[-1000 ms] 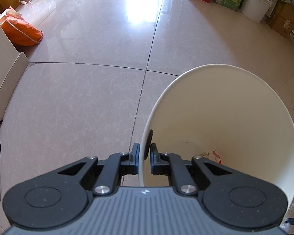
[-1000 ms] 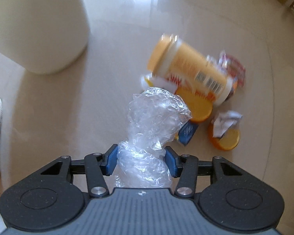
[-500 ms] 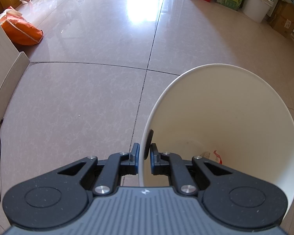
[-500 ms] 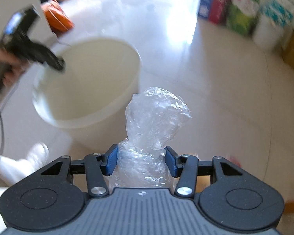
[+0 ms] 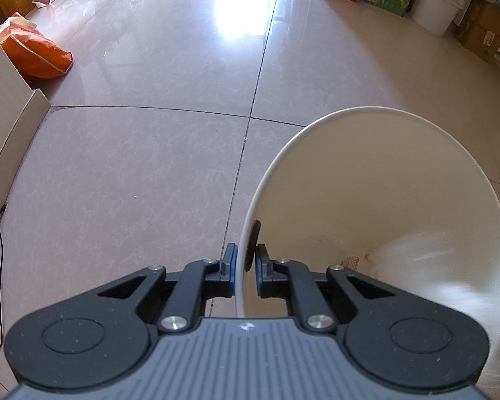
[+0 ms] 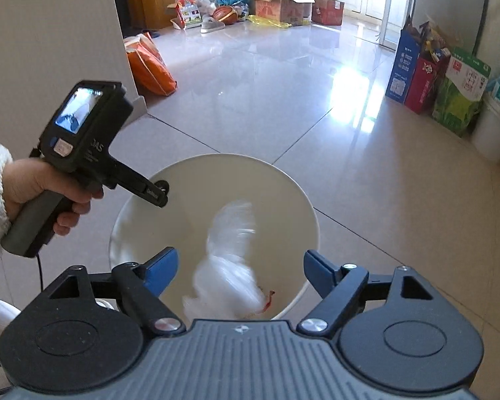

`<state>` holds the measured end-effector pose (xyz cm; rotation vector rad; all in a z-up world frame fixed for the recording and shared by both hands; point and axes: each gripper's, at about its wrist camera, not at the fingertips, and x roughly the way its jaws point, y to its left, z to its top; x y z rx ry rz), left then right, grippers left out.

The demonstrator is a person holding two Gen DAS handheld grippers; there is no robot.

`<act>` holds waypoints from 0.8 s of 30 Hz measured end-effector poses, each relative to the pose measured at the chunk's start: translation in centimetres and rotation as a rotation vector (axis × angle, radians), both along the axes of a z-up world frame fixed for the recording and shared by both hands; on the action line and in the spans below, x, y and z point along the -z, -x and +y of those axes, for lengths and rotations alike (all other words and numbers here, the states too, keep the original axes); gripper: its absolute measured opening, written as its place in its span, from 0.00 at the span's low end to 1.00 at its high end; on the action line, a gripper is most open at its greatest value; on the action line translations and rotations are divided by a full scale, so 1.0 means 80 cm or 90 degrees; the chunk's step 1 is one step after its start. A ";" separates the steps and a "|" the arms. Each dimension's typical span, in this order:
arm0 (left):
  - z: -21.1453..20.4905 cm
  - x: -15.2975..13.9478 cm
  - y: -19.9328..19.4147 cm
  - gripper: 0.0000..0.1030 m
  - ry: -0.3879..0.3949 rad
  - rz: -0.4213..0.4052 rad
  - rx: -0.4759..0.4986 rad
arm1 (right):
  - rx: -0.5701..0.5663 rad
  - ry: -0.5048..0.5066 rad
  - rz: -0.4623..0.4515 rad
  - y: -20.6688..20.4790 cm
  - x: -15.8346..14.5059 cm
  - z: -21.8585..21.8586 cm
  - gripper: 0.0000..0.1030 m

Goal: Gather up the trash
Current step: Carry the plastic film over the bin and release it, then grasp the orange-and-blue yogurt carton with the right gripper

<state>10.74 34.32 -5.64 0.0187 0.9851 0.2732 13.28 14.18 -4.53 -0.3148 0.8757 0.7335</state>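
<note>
Left tongs clamp round cream plastic bin rim; right tongs just opened wide, crumpled clear plastic wrap inside bin, untouched; glossy tile floor open around.

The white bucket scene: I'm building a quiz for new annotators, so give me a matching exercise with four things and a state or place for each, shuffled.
Things:
1. left gripper
2. right gripper
3. crumpled clear plastic
4. orange bag

States or places:
A. blurred, dropping into the white bucket
B. on the floor by the wall corner
C. clamped on the bucket's rim
D. jaws wide apart above the bucket, nothing between the pads

Pairs: 1-C, 2-D, 3-A, 4-B. The right gripper's jaws have just been opening, and the plastic is free of them.
</note>
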 end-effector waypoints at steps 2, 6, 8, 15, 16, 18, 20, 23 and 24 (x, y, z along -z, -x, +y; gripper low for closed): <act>0.000 0.000 0.000 0.09 0.002 0.000 -0.001 | 0.001 0.013 -0.003 0.003 0.001 0.002 0.84; 0.001 0.000 0.001 0.09 0.001 -0.001 0.000 | 0.012 0.024 -0.003 0.010 0.003 -0.006 0.86; 0.001 0.000 0.001 0.09 0.000 0.001 -0.001 | 0.029 0.025 0.002 0.011 0.007 -0.018 0.92; 0.001 0.001 0.001 0.09 0.000 -0.001 0.000 | 0.110 0.044 0.008 0.024 0.039 -0.079 1.00; 0.001 0.001 0.001 0.09 0.000 -0.001 0.000 | 0.124 0.049 0.015 0.027 0.049 -0.087 1.00; 0.001 0.001 0.001 0.09 0.000 -0.001 0.000 | 0.150 0.055 0.029 0.035 0.069 -0.104 1.00; 0.001 0.001 0.001 0.09 -0.001 -0.001 0.000 | 0.170 0.063 0.046 0.044 0.093 -0.116 1.00; 0.001 0.001 0.001 0.09 -0.001 -0.001 0.000 | 0.182 0.079 0.065 0.060 0.132 -0.131 1.00; 0.001 0.001 0.001 0.09 0.000 -0.001 -0.001 | 0.181 0.086 0.072 0.064 0.144 -0.133 1.00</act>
